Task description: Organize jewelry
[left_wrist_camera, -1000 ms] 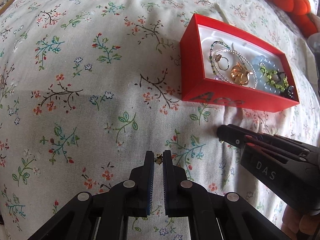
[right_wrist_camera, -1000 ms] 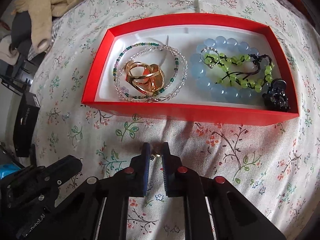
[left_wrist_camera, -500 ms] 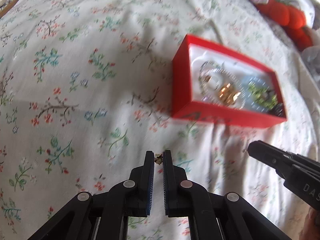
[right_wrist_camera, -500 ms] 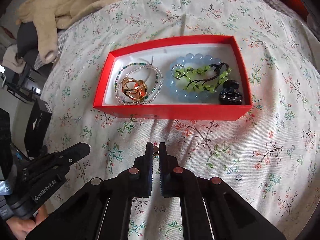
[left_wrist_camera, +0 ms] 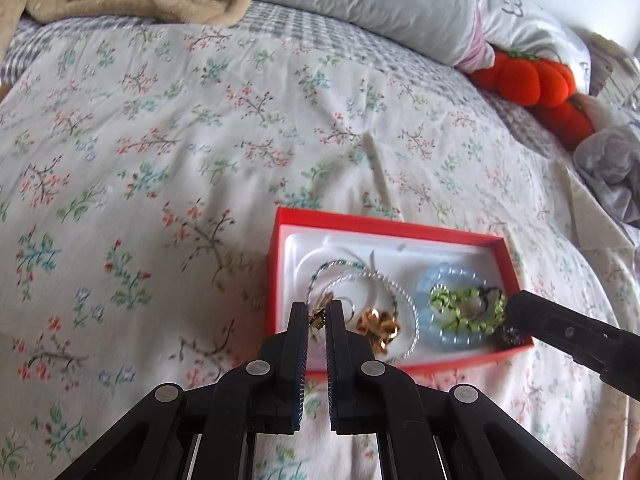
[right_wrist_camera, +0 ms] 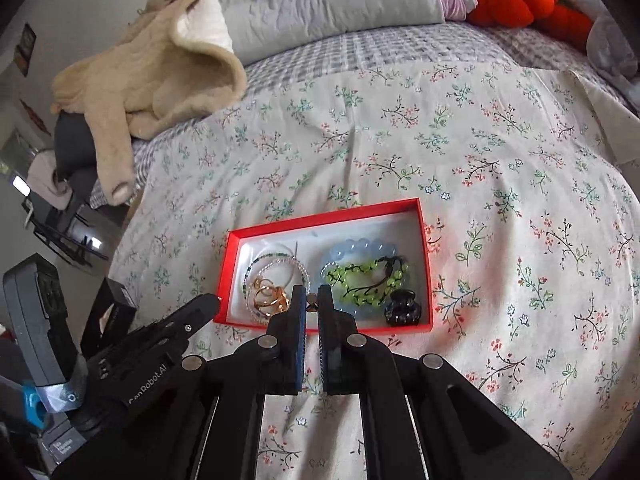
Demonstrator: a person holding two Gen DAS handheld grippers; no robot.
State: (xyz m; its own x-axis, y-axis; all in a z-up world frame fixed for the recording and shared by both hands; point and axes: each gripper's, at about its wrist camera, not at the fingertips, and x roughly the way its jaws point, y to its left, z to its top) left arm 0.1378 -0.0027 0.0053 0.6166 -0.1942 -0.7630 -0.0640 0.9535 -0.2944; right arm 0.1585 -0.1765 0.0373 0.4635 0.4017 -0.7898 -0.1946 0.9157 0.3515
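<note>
Each gripper pinches a tiny gold earring at its tips: the left gripper (left_wrist_camera: 318,320) holds one earring (left_wrist_camera: 317,319), the right gripper (right_wrist_camera: 312,300) the other earring (right_wrist_camera: 311,300). Both hover above the red jewelry box (right_wrist_camera: 425,264) on the floral bedspread (right_wrist_camera: 500,152). This looks like the carry step; next, each needs to lower over bare lining and open its fingers.

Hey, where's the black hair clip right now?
In the right wrist view, the black hair clip sits inside the red box, in its near right corner, touching the blue bead bracelet.
</note>
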